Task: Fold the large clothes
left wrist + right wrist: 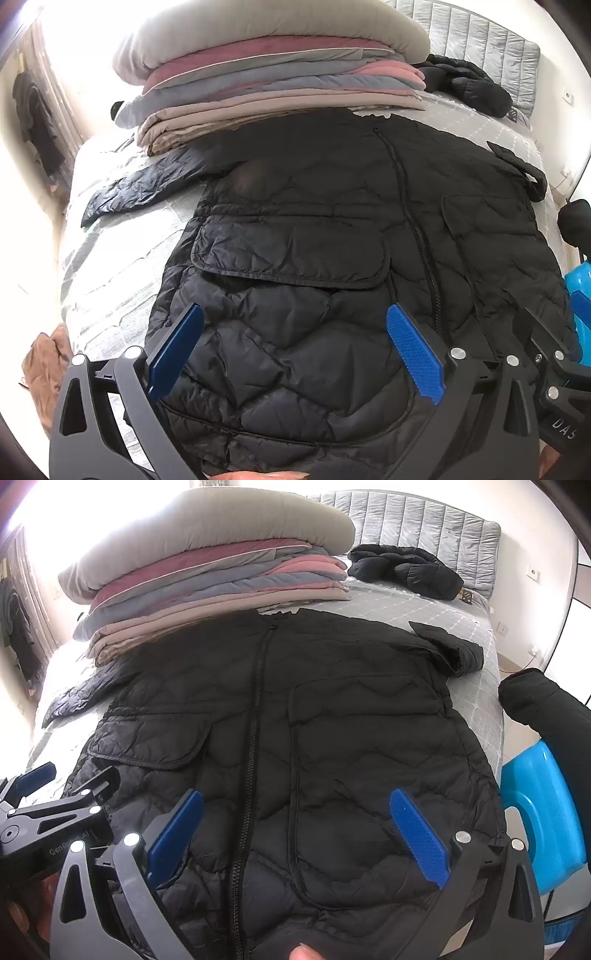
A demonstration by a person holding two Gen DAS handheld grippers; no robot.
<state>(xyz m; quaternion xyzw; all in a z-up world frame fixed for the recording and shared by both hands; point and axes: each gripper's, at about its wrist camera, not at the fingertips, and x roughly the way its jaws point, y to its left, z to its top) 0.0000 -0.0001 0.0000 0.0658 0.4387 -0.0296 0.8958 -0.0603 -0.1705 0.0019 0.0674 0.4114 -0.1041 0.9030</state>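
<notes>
On the grey bed, your black quilted jacket lies flat, zipped, hem nearest you. At six o'clock your left gripper and right gripper hover above it, jaws wide, holding nothing.

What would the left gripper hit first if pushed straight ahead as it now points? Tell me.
Most likely the black quilted jacket spread on the bed. The left gripper is open, angled down over its lower front, near the flap pocket. How far off is unclear.
</notes>
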